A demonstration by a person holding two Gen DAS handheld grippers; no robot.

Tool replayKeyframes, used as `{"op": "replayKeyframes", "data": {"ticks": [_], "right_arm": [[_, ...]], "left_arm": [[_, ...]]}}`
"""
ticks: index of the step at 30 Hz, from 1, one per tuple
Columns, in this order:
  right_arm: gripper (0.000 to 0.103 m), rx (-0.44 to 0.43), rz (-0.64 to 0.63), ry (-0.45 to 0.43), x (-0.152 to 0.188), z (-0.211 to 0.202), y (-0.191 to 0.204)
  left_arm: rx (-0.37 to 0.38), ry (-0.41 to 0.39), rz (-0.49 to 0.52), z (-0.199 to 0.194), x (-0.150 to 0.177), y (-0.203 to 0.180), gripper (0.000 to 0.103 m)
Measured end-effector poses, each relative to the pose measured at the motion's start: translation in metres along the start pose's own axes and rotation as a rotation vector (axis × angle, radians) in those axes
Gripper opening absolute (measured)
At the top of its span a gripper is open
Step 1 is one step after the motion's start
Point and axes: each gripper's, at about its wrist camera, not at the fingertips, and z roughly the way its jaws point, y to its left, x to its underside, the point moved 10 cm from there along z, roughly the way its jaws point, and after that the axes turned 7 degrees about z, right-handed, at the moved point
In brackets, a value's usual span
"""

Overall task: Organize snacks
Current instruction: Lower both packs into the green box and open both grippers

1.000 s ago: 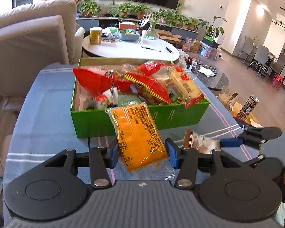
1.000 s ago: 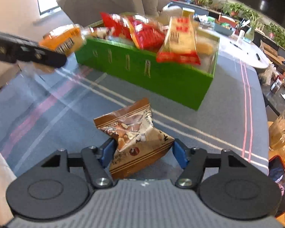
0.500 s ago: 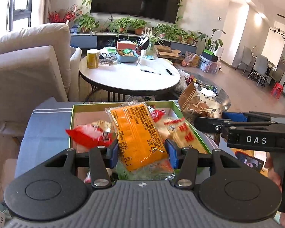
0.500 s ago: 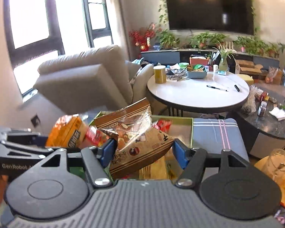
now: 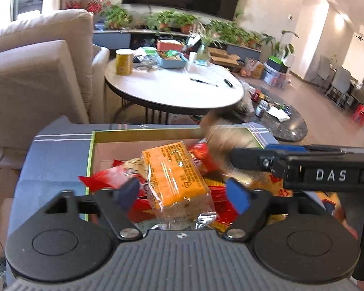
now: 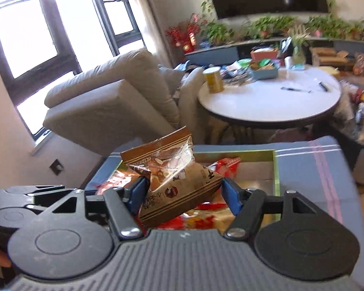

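Over the green box point(image 5: 91, 155), the orange packet point(image 5: 174, 172) is being released by the opening left gripper point(image 5: 182, 194), while the brown packet point(image 6: 174, 179), between the opening right gripper's point(image 6: 184, 194) pads, is best dropped clear of the rim

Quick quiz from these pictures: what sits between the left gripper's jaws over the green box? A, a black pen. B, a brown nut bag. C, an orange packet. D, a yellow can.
C: in the left wrist view the orange packet lies between the opening jaws of the left gripper, above the green box.
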Motion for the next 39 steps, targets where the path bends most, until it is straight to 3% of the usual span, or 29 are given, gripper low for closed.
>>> {"op": "replayKeyframes", "data": {"ticks": [10,13,21,28,39], "right_arm": [[0.103,0.005,0.043,-0.077,0.003,-0.038,0.003],[0.103,0.022,0.028,-0.105,0.007,-0.055,0.009],[0.103,0.051,0.003,-0.129,0.034,-0.096,0.021],[0.103,0.078,-0.036,-0.147,0.047,-0.123,0.023],[0.103,0.075,-0.012,-0.2,0.049,-0.138,0.024]], "left_arm": [[-0.068,-0.065,0.006,-0.031,0.005,0.006,0.092],[-0.081,-0.106,0.022,-0.049,0.01,-0.002,0.103],[-0.186,-0.18,0.095,-0.092,0.025,-0.021,0.103],[-0.194,-0.198,0.135,-0.118,0.034,-0.038,0.103],[-0.219,-0.219,0.117,-0.137,0.042,-0.044,0.103]]}}
